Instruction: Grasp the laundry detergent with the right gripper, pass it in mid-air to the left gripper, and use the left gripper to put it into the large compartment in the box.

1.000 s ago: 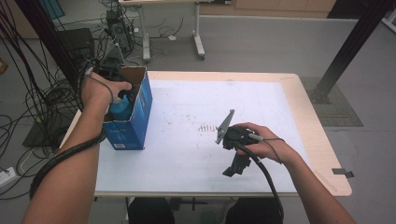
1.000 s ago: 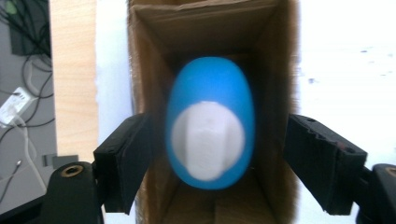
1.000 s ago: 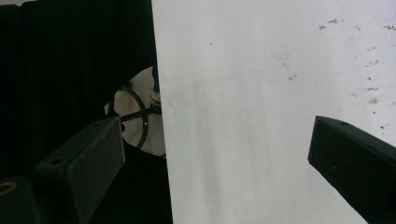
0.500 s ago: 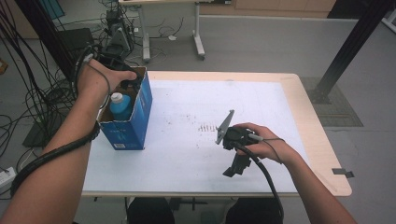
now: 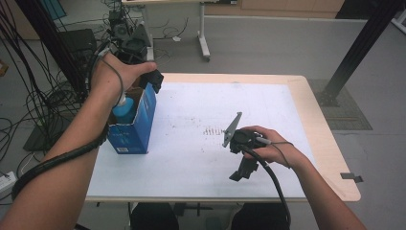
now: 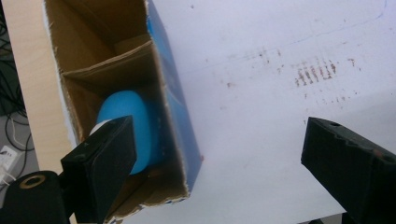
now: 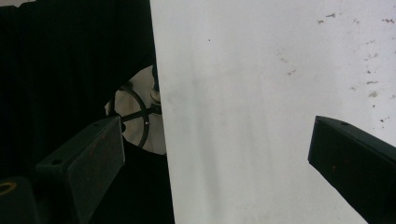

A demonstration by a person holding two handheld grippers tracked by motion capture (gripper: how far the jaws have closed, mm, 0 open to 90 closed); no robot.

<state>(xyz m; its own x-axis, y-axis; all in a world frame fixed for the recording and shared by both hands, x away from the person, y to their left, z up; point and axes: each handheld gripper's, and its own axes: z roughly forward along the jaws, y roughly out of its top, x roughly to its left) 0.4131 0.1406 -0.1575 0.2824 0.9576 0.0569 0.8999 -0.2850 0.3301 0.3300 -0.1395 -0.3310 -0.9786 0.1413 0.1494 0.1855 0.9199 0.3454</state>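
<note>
A blue cardboard box [image 5: 136, 125] stands open-topped at the table's left edge. Inside it lies a blue bottle [image 5: 123, 113] with a white cap; in the left gripper view the bottle [image 6: 133, 122] rests in the box [image 6: 175, 105] beside a cardboard divider. My left gripper [image 5: 153, 82] hovers above the box's far end. Its jaws have just been opening and now stand wide with nothing between them [image 6: 219, 135]. My right gripper [image 5: 242, 170] rests near the table's front edge, pointing back toward the person, open and empty [image 7: 217, 135].
A white sheet [image 5: 206, 100] with brown scuff marks [image 5: 213, 130] covers the wooden table [image 5: 325, 139]. Cables [image 5: 33, 100] hang and lie at the left. Another table's legs [image 5: 203, 38] stand behind, and a black post [image 5: 359, 48] rises at right.
The left hand has lifted out of the box and drawn up and away toward the far side, its jaws spreading. The blue bottle stays in the box. The right hand has kept still.
</note>
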